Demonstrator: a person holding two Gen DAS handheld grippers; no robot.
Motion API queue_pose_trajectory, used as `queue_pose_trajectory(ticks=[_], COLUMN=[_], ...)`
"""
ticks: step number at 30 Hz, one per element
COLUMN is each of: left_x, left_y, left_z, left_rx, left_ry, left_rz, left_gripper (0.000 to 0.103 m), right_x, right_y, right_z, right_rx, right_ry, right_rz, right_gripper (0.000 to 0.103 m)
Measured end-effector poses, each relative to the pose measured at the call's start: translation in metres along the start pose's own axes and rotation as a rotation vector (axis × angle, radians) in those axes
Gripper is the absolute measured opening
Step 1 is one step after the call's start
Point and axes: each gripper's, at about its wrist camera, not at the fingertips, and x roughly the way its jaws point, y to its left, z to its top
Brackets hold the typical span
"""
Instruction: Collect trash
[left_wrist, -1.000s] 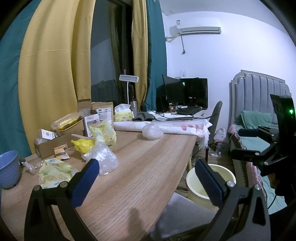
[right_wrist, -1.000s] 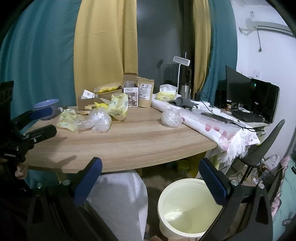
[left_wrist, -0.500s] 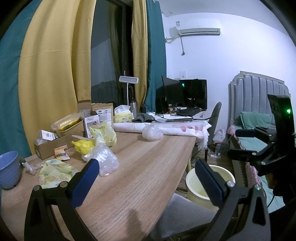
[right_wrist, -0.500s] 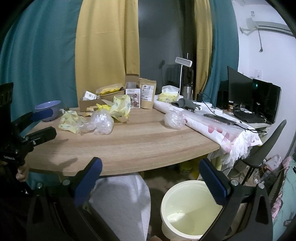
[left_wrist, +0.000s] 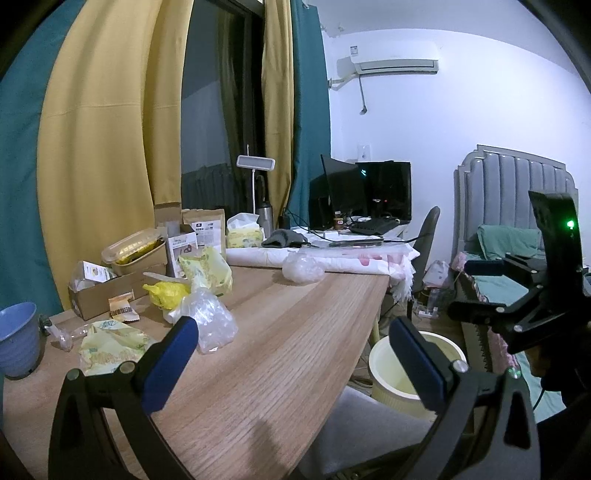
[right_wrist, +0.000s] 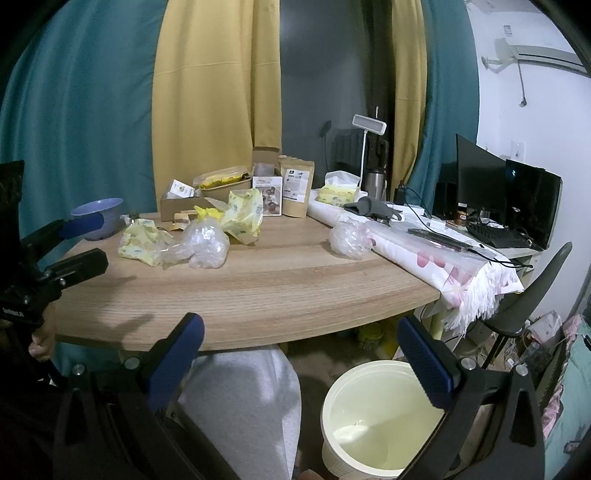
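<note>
Left gripper (left_wrist: 291, 354) spread wide, holding nothing, low over the near edge of the wooden table (left_wrist: 280, 354). Trash clusters at table's far left: yellow-green wrapper (right_wrist: 142, 245), clear crumpled bag (right_wrist: 207, 247) just beside it, yellow bag (right_wrist: 245, 212) behind. A second clear bag (right_wrist: 349, 240) sits apart, against the floral cloth (right_wrist: 443, 262). Right gripper (right_wrist: 301, 360) also spread, empty, off the table edge above the cream bin (right_wrist: 373, 424) on the floor.
</note>
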Motion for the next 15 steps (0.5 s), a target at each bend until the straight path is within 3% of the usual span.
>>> queue_pose_trajectory(ticks=[15], left_x=[-0.0033], left_y=[0.0004], left_z=[0.0008], left_rx=[-0.001], left_ry=[-0.005], left_rz=[-0.001], left_gripper=[0.103], right_x=[0.0003], right_y=[0.0038], right_z=[0.0017], right_rx=[-0.010], right_ry=[0.002], right_rz=[0.003], right_gripper=[0.103])
